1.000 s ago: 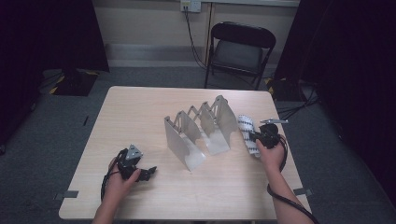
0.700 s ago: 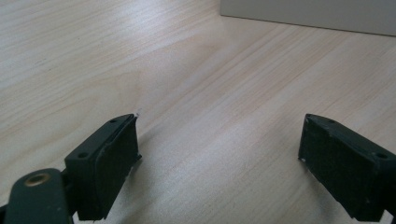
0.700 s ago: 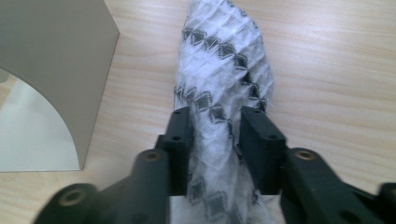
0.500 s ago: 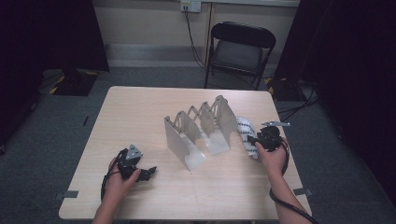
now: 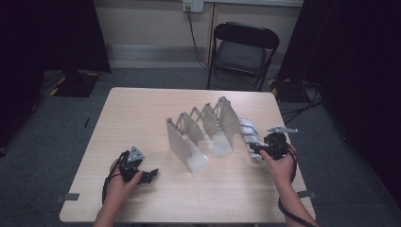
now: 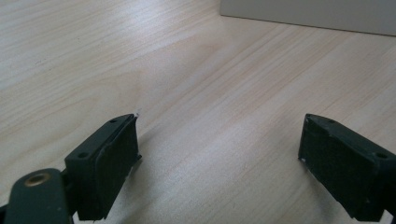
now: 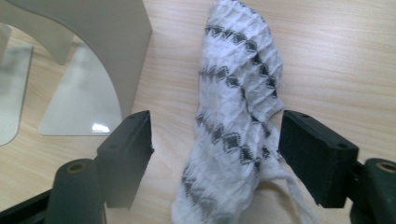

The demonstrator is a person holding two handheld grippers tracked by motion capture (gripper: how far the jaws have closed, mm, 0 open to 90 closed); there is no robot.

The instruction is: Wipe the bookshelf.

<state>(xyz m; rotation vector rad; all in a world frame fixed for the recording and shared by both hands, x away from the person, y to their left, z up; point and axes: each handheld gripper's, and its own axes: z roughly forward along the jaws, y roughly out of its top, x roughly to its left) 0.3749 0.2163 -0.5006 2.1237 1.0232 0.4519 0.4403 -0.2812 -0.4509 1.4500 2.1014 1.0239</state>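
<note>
Nearest the person, at the front left of the wooden tabletop [image 5: 142, 113], the left hand [image 5: 120, 182] holds the left hand-held gripper [image 5: 147, 176] low over bare wood. In the left gripper view its two black jaws stand spread wide, with nothing but wood grain between them, and the pale lower edge of a metal plate [image 6: 308, 11] crosses the top of that view, well apart from the jaws.

On the right side, a little farther in, the right hand [image 5: 280, 163] holds the right hand-held gripper [image 5: 252, 150] just at the near end of a rolled white cloth with a grey diamond pattern [image 5: 248, 135]. In the right gripper view that gripper [image 7: 215, 140] has its jaws spread, one on either side of the cloth [image 7: 236, 116], with a gap between each jaw and the fabric, so the cloth lies loose between them and is not pinched. A few frayed threads trail from the cloth's near end. The cloth lies flat on the tabletop, lengthwise away from the gripper, just beside the rightmost upright plate of a grey metal file sorter [image 5: 208, 132].

The file sorter stands in the middle of the tabletop, its row of upright plates running diagonally from the near centre toward the far right; in the right gripper view one curved plate [image 7: 107, 42] rises just left of the cloth.

Beyond the tabletop, a black folding chair [image 5: 241, 52] stands on the grey carpet against the wall.
</note>
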